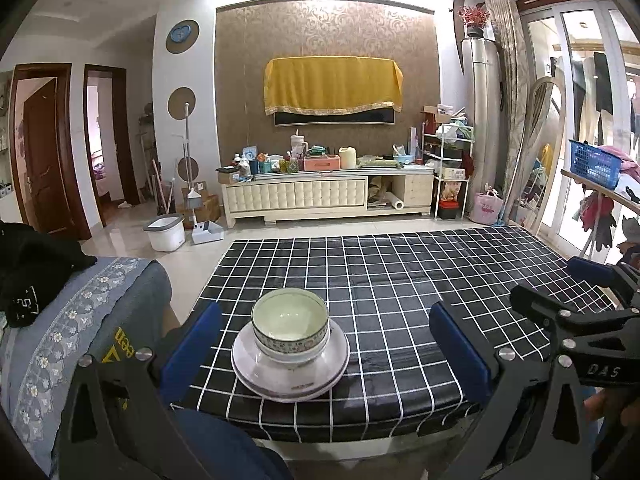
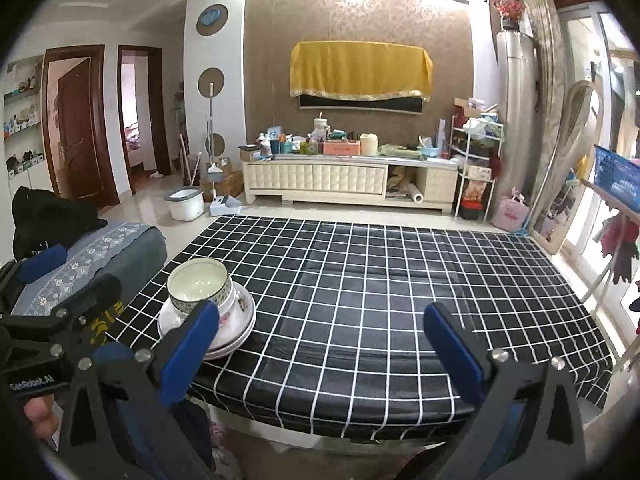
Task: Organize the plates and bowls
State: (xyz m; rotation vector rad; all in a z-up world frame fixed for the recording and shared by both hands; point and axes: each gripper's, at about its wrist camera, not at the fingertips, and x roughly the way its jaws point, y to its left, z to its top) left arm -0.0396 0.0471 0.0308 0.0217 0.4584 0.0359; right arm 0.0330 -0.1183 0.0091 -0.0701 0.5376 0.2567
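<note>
A patterned bowl (image 1: 291,325) sits nested in a second bowl on stacked white plates (image 1: 291,376), near the front left of the table with the black grid cloth (image 1: 400,280). My left gripper (image 1: 326,350) is open and empty, its blue fingers to either side of the stack and a little nearer than it. In the right wrist view the same bowl (image 2: 199,286) and plates (image 2: 240,320) lie at the left, partly behind my left finger. My right gripper (image 2: 320,344) is open and empty above the table's front edge, to the right of the stack.
A blue-grey sofa arm (image 1: 80,320) with black clothing (image 1: 36,264) is left of the table. A TV cabinet (image 1: 328,192) with clutter stands at the far wall. A rack with a blue basket (image 1: 596,164) is at the right. The other gripper (image 1: 580,312) shows at right.
</note>
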